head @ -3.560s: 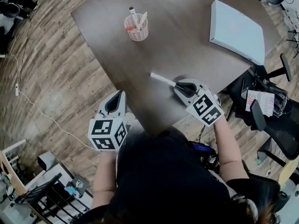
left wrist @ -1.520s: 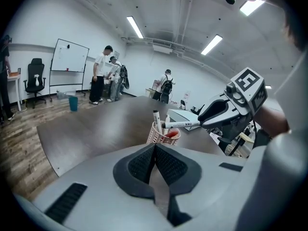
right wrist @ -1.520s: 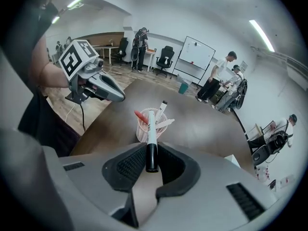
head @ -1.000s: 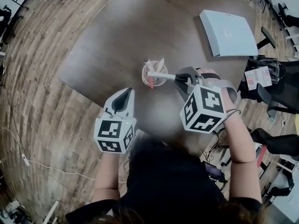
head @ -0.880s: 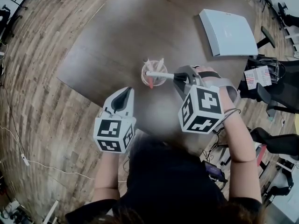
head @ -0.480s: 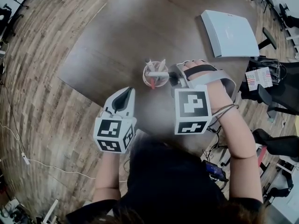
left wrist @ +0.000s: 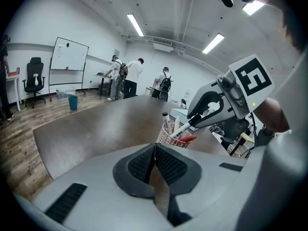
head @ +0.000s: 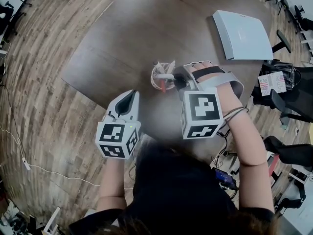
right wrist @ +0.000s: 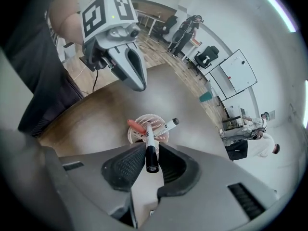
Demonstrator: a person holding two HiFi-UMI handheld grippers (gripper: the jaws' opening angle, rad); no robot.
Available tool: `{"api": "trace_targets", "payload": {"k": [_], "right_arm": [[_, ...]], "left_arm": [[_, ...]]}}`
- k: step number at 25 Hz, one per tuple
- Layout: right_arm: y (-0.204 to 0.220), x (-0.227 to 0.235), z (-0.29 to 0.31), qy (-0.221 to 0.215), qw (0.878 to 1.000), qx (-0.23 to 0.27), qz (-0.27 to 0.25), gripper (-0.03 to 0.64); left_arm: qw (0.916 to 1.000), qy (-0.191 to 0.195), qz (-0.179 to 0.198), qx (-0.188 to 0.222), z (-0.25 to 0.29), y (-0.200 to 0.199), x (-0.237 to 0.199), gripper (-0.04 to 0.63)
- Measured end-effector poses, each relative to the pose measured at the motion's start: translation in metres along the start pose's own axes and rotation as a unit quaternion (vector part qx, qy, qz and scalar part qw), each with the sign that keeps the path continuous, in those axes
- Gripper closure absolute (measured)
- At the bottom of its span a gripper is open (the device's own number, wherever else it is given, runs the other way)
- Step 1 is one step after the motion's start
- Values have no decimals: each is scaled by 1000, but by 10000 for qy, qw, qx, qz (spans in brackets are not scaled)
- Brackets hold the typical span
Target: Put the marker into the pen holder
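A pink mesh pen holder [head: 157,83] stands on the dark table [head: 122,38] with a red pen and white markers in it. My right gripper [head: 177,78] is just right of its rim, jaws opening, pads still against a white marker with a black cap [head: 167,76]. The marker [right wrist: 149,148] slopes down with its tip inside the holder [right wrist: 144,128]. In the left gripper view the same marker [left wrist: 185,127] slants into the holder [left wrist: 175,137]. My left gripper [head: 128,96] is shut and empty, hanging over the table's near edge.
A flat white box [head: 242,33] lies at the table's far right corner. Black chairs and a bag [head: 288,97] crowd the floor on the right. Several people [left wrist: 134,78] stand far off near a whiteboard [left wrist: 70,61].
My right gripper carried the marker from the table to the holder, then tipped up so the marker's tip dropped inside the rim. The left gripper stayed put.
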State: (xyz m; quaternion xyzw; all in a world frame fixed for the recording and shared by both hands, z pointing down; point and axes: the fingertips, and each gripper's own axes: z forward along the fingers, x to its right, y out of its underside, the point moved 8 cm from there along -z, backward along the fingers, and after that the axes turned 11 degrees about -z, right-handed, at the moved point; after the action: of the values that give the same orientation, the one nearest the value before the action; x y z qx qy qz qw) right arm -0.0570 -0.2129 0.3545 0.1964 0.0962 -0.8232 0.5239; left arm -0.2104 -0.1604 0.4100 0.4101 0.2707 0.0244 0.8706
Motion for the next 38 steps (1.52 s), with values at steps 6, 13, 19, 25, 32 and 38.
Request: {"api": "trace_targets", "payload": {"k": [6, 13, 19, 25, 32, 38], "right_arm": [[1, -3, -6, 155, 9991, 298, 268, 494], [6, -6, -17, 427, 9974, 369, 446, 491], [13, -14, -30, 682, 9957, 394, 486, 491], [25, -27, -51, 1044, 9912, 467, 665, 508], [41, -52, -66, 1474, 9825, 491, 1029, 584], [51, -72, -79, 1748, 9697, 645, 1578, 598]], "left_arm": [[9999, -50, -28, 84, -3, -1, 2, 568], [9992, -273, -60, 268, -15, -4, 2, 568], [9975, -532, -113, 458, -31, -3, 7, 568], [9954, -667, -198, 661, -46, 3, 25, 568], [9946, -679, -161, 768, -54, 10, 48, 568], [9933, -767, -91, 860, -66, 15, 63, 568]]}}
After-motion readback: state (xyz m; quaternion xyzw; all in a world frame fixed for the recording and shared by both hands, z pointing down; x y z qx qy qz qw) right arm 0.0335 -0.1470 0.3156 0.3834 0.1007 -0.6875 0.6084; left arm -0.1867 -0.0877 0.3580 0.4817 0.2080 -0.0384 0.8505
